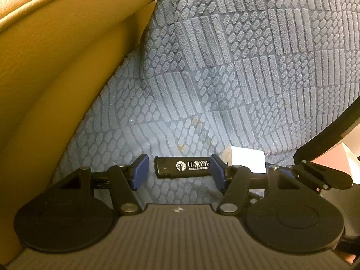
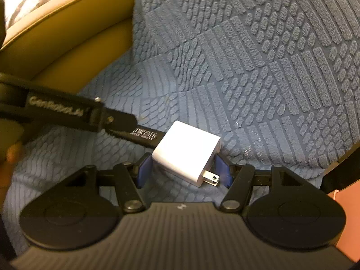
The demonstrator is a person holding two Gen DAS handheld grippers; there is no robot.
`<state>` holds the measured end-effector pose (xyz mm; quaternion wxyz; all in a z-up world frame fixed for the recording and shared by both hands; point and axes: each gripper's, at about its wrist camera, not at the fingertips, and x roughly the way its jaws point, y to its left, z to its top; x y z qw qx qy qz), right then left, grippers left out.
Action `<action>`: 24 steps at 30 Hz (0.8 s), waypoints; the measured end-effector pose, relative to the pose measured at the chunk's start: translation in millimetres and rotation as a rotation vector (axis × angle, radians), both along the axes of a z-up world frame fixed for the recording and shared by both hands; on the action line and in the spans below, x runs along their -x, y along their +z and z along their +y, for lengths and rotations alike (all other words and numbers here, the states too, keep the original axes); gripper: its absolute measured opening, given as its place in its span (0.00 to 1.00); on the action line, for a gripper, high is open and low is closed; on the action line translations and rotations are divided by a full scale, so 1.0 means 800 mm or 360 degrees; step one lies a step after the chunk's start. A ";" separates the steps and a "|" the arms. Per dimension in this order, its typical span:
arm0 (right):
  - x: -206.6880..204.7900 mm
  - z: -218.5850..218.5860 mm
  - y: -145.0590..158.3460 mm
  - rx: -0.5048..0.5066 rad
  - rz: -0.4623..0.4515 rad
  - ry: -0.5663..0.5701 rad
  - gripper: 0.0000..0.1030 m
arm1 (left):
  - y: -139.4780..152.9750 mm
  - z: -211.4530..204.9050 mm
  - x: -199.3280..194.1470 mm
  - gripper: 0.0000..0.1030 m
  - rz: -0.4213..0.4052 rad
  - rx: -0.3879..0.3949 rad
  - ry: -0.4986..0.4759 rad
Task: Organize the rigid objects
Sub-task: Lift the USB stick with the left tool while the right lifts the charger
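Observation:
A black lighter [image 1: 183, 167] with white print lies on the blue textured cushion [image 1: 225, 78]. My left gripper [image 1: 180, 172] is open and straddles it; the right pad touches its right end and the left pad stands apart. A white plug adapter [image 1: 246, 160] lies just right of the lighter. In the right wrist view the white adapter [image 2: 185, 153] lies between the open pads of my right gripper [image 2: 183, 171], its metal prongs [image 2: 210, 177] pointing at the right pad. The lighter [image 2: 144, 136] shows behind it, partly hidden by the left gripper's black finger [image 2: 67, 110].
A tan leather sofa arm [image 1: 45, 78] rises along the left of the cushion. A pink surface [image 2: 346, 213] shows at the lower right. A black curved edge [image 1: 333, 121] crosses the right side.

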<state>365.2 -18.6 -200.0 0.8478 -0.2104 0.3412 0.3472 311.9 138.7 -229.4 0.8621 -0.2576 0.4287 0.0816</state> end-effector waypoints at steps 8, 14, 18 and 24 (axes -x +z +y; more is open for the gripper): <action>0.018 -0.041 0.015 -0.0025 0.0110 -0.0174 0.62 | -0.002 -0.008 -0.004 0.71 -0.0020 -0.0059 -0.0099; 0.040 -0.075 0.017 -0.0060 0.0145 -0.0395 0.62 | -0.004 -0.037 -0.001 0.76 -0.0089 -0.0216 -0.0081; 0.049 -0.093 0.014 -0.0089 0.0181 -0.0524 0.62 | -0.009 -0.056 -0.009 0.83 -0.0102 -0.0315 -0.0034; 0.052 -0.090 0.007 -0.0084 0.0162 -0.0553 0.62 | -0.018 -0.066 -0.015 0.86 -0.0043 -0.0424 0.0042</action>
